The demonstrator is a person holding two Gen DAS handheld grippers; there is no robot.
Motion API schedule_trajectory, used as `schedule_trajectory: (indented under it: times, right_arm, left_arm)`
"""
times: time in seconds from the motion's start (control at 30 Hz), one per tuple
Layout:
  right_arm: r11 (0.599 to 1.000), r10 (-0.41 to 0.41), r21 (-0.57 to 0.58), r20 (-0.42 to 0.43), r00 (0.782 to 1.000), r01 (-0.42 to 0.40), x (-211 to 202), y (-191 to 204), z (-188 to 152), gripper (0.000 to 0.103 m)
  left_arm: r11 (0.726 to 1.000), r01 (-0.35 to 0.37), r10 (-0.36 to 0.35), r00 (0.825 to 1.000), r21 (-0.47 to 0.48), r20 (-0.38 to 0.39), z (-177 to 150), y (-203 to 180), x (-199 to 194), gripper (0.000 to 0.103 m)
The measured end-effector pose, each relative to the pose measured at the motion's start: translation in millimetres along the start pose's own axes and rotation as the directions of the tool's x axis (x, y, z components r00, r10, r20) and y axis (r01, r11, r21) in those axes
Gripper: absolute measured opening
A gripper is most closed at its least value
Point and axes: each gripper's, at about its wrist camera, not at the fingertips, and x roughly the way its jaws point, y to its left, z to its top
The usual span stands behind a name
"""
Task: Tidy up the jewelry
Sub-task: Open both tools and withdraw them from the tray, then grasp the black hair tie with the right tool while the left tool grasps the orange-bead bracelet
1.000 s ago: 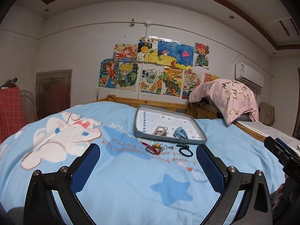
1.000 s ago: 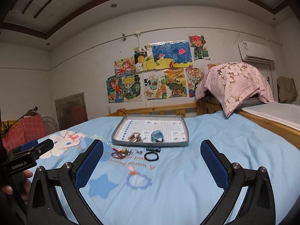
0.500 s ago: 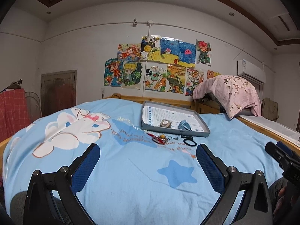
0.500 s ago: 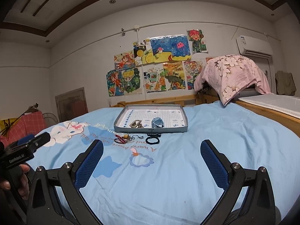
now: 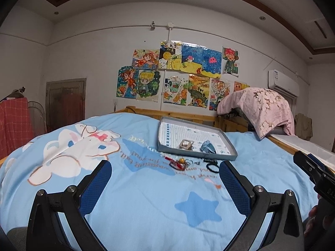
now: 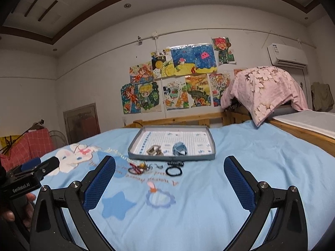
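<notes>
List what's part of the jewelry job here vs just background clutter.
Job:
- grey tray, holding a metal clip and a blue clip
- loose on the bedsheet: red trinket, black hair tie, black clip
- both claws, open: left claw, right claw

Lying about:
- pink blanket
- wall drawings
- air conditioner

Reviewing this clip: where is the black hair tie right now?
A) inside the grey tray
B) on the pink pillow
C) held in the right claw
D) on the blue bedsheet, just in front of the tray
D: the black hair tie lies flat on the bedsheet on the near side of the tray, and both claws are open and empty.
</notes>
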Motion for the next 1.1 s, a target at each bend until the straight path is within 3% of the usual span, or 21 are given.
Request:
schedule_trajectory:
  times: [0.7, 0.9, 1.1]
  right_arm:
    - [1.000, -0.011, 0.003, -0.047, 0.999, 0.011, 136.9, -22.5, 37.5, 0.102]
    - [1.000, 0.009, 0.016, -0.124, 0.992, -0.007, 186.7, -30.3, 34.0, 0.102]
    - [0.999, 0.020, 0.039, -0.167, 0.986, -0.014, 213.5, -33.6, 20.3, 0.101]
  left_arm:
    - [0.998, -0.032, 0.025, 0.994, -0.062, -0.109, 39.2, -3.6, 140.8, 0.103]
    - [0.997, -0.024, 0.010, 0.986, -0.079, -0.169, 39.8, 1.2, 186.6, 0.103]
    - [0.998, -0.015, 0.002, 0.981, -0.068, -0.192, 29.4, 3.7, 208.6, 0.103]
